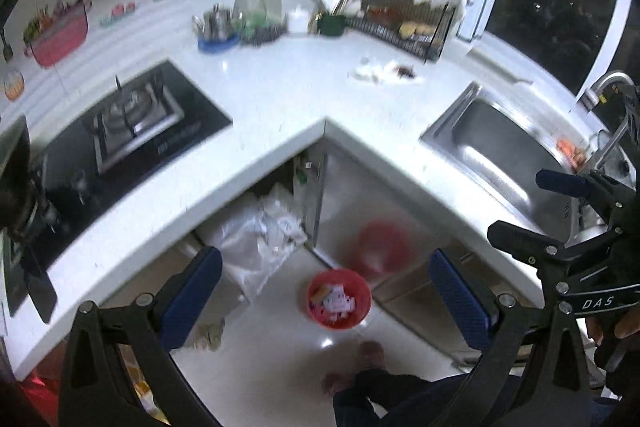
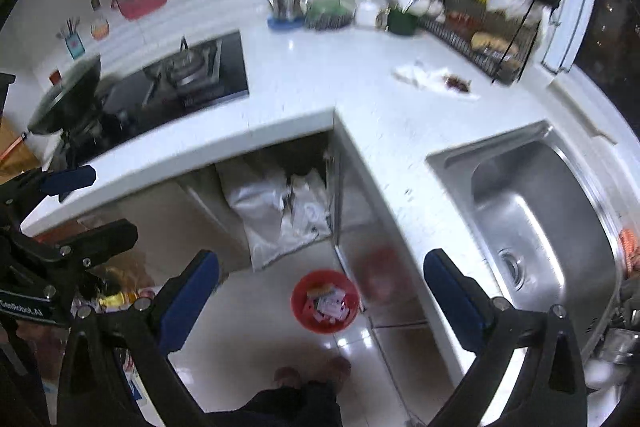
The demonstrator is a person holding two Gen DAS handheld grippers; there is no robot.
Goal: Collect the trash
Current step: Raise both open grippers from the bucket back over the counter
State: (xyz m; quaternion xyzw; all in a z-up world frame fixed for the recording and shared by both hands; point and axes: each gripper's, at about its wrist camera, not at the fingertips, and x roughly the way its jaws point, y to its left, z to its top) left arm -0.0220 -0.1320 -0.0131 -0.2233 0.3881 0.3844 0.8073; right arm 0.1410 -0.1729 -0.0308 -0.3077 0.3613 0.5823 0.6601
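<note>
Both grippers hang nearest of all, high over the inner corner of the L-shaped tabletop (image 1: 280,99), each with its blue pads spread wide and nothing between them: the left gripper (image 1: 324,299) and the right gripper (image 2: 320,297) alike. Neither touches anything.

Trash left to collect is the crumpled white tissue (image 2: 424,75) with a reddish-brown scrap (image 2: 456,83) beside it, lying on the far right stretch of the tabletop, just in front of the wire rack (image 2: 480,43). From the left wrist view the same litter (image 1: 384,71) sits far ahead and a little right of the open pads, well apart from them.

Down on the floor, directly between the pads in both views, stands a red bin (image 2: 325,301) that already holds paper scraps. So some trash looks binned, I'd judge, while the tissue pile on the tabletop is not yet picked up. That puts the job partway along.

Farther out, the sink (image 2: 540,211) lies to the right, the stove (image 2: 188,75) to the left, and a white bag (image 2: 276,215) sits in the open cabinet under the corner. Both views are motion-blurred, so smaller litter may be missed.
</note>
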